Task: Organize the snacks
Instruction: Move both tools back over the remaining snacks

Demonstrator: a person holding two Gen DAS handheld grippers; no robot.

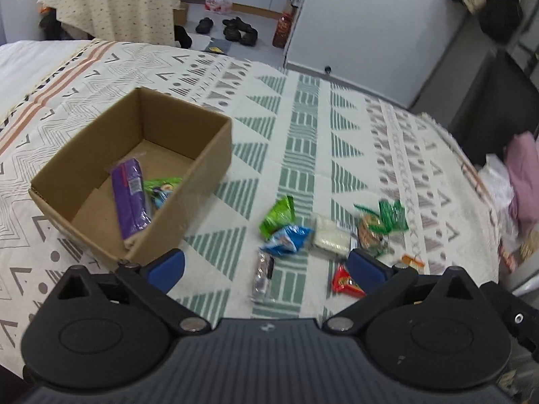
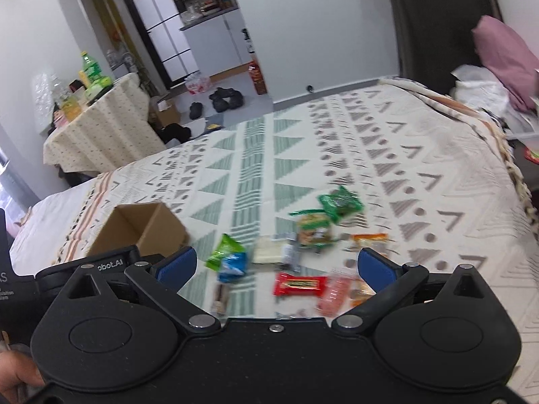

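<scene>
Cardboard formed the open box [image 1: 134, 175] that sat on the left of the patterned bedspread [image 1: 303, 118], and it already held a purple packet [image 1: 129, 198] with a green wrapper [image 1: 161, 185] beside it. To its right, near the grippers, loose snacks lay scattered: a green pouch [image 1: 278, 215] touching a blue pouch [image 1: 288, 240], a white block [image 1: 328, 235], a silver bar [image 1: 262, 276] and a red bar [image 1: 347, 281].

Both tools hovered above the bed holding nothing. The left gripper [image 1: 266, 267] had its jaws spread wide over the silver bar, and the right gripper [image 2: 278, 262] was equally wide above the red bar [image 2: 299, 284].

These packets looked light and thin, with slick, crinkly film that would slide under the pads. I judged the puffed pouches soft and crushable, so a gentle pinch across a sealed end or the narrow middle would suit them. The bars seemed stiffer and better taken across their short width. Motion blur in the right wrist view hid finer detail.
</scene>
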